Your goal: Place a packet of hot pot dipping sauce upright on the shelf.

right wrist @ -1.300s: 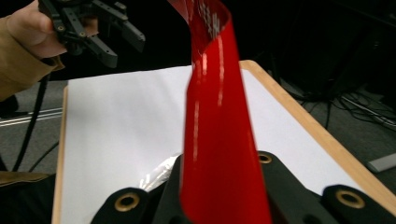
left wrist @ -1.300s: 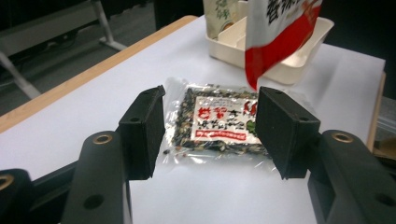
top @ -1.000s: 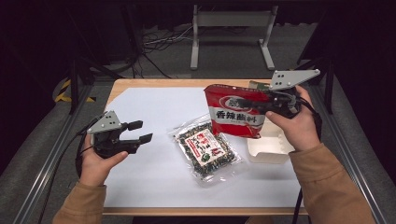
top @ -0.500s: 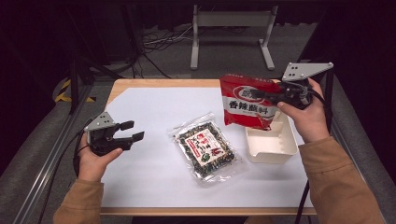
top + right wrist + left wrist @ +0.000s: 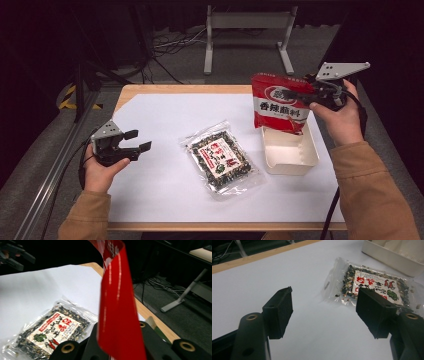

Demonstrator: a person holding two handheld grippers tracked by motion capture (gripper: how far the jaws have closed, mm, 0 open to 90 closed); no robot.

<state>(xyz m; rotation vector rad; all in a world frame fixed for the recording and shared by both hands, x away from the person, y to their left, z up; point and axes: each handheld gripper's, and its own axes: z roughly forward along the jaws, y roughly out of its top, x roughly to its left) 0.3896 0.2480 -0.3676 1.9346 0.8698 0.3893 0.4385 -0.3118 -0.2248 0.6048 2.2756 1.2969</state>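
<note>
1. The right gripper (image 5: 306, 93) has its fingers clamped on the red packet (image 5: 280, 102), which hangs above the white tray (image 5: 290, 155)
2. The left gripper (image 5: 134, 145), low over the table (image 5: 160, 120), has just been opening its fingers; nothing sits between them
3. A clear seaweed bag (image 5: 221, 159) lies flat just left of the tray

We see a wooden table (image 5: 165, 89) covered by a white sheet (image 5: 165, 120), lit brightly against a dark room. Beyond the right gripper (image 5: 305, 93), on the grey floor (image 5: 240, 55), stands a pale metal frame (image 5: 247, 35) with two feet. Loose cables (image 5: 170, 47) lie on the floor beyond the left gripper (image 5: 138, 141), and yellow-black tape (image 5: 67, 97) marks the floor off to its outer side. A metal rail (image 5: 50, 170) runs along the table's edge beside that gripper.
</note>
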